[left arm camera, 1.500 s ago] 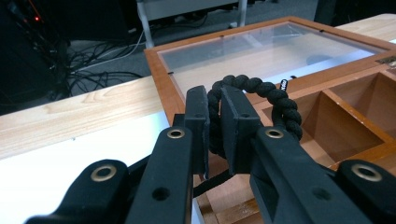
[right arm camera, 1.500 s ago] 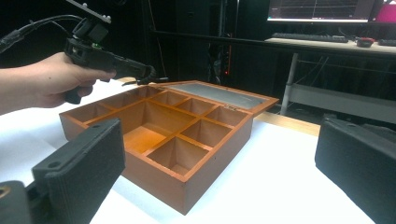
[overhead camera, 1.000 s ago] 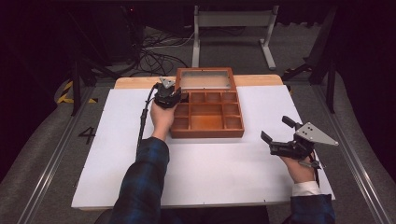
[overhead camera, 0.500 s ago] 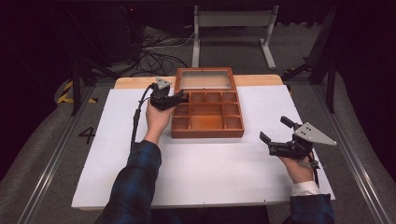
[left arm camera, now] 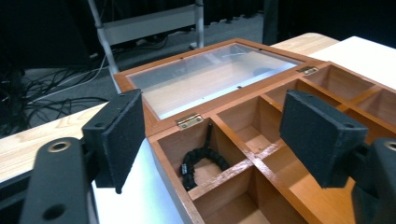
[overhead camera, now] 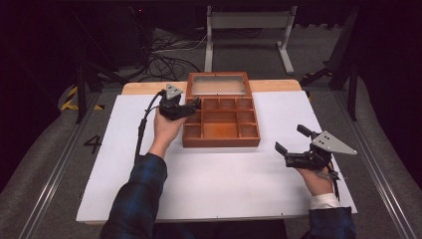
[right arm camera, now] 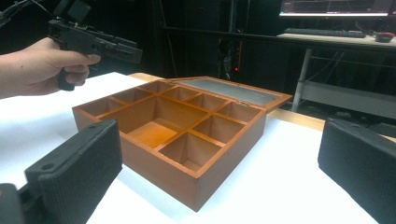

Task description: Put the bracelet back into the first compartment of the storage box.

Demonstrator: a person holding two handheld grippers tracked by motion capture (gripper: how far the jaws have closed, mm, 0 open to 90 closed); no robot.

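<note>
A brown wooden box [overhead camera: 220, 144] with several compartments stands mid-table, its glass-paned lid [overhead camera: 220, 84] lying open flat behind it. A black braided bracelet [left arm camera: 196, 158] lies coiled in the compartment by the lid's brass hinge [left arm camera: 189, 121]. My left gripper [overhead camera: 196, 105] hovers at the box's far left corner, open, its pads [left arm camera: 119, 135] wide apart over that compartment and holding nothing. The left gripper [right arm camera: 133, 52] is raised above the box rim [right arm camera: 154, 172]. My right gripper [overhead camera: 289, 138] rests to the right of the box, open and empty, and its jaws frame the box in the right gripper view [right arm camera: 219, 168].
The box sits on a white sheet [overhead camera: 219, 184] over a wooden table [overhead camera: 144, 88]. A metal stand [overhead camera: 249, 22] and cables [overhead camera: 164, 59] lie on the floor beyond the far edge. Bare sheet stretches in front of the box and to both sides.
The left gripper has shifted slightly at the box's far left corner, and its jaws now point right over the compartments. The right gripper has barely moved.
</note>
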